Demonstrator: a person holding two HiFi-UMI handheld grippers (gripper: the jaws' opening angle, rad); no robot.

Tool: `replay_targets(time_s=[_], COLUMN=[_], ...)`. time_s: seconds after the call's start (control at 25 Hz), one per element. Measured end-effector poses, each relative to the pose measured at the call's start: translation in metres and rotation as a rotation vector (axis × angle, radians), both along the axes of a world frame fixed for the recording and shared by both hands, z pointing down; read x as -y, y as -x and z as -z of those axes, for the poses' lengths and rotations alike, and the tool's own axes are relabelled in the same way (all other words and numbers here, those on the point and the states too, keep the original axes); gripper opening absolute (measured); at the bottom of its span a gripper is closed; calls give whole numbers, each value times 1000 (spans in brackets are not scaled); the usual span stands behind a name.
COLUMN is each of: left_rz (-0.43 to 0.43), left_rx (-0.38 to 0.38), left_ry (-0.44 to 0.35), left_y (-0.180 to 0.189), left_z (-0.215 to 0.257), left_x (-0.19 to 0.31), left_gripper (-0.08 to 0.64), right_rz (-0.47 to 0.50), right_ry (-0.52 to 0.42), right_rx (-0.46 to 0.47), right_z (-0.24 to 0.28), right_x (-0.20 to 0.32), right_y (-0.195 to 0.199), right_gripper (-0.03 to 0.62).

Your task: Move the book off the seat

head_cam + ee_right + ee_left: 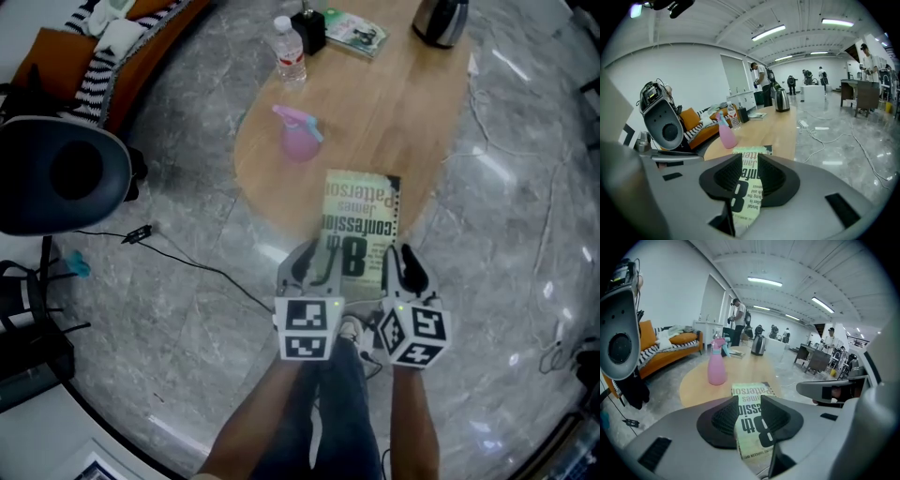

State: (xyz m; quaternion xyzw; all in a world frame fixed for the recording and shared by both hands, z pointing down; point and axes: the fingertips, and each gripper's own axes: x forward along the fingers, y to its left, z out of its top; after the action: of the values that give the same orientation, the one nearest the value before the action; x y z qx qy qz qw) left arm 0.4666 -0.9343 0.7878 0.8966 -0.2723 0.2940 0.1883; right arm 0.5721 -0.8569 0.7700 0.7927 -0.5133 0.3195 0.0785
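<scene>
A pale green paperback book (361, 225) with big black lettering hangs in the air over the near end of the wooden table (375, 103), cover up. My left gripper (314, 264) is shut on the book's near left edge. My right gripper (403, 267) is shut on its near right edge. In the left gripper view the book (751, 430) runs between the two black ribbed pads (723, 420) of the left gripper (749, 416). The right gripper view shows the book (746, 190) clamped the same way in the right gripper (749, 174).
On the table stand a pink spray bottle (300, 136), a water bottle (291, 52), a kettle (441, 19) and a booklet (356, 33). A grey-and-black rounded device (56, 173) and an orange sofa (122, 47) are at the left. Cables (187, 258) cross the marble floor.
</scene>
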Motion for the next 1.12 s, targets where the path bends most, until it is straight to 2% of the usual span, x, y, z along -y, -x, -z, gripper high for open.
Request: replay_targets(time_s=[0.24, 0.36, 0.56, 0.64, 0.8, 1.12], left_rz=[-11, -6, 4, 3, -14, -95], left_rx=[-55, -80, -75, -105, -142, -175], left_ry=[-65, -96, -148, -157, -155, -214], left_y=[5, 9, 29, 36, 41, 43], left_z=[66, 100, 153, 173, 204, 259], left_x=[13, 19, 21, 23, 20, 3], left_gripper=[149, 116, 29, 3, 3, 3], right_rz=[3, 5, -24, -24, -21, -52], right_ry=[-57, -74, -109, -134, -157, -201], right_rx=[-72, -102, -160, -186, -215, -230], right_z=[69, 100, 158, 182, 219, 268], right_x=[7, 8, 3, 5, 2, 3], right_y=[5, 5, 9, 12, 19, 36], right_gripper=[103, 101, 23, 8, 5, 5])
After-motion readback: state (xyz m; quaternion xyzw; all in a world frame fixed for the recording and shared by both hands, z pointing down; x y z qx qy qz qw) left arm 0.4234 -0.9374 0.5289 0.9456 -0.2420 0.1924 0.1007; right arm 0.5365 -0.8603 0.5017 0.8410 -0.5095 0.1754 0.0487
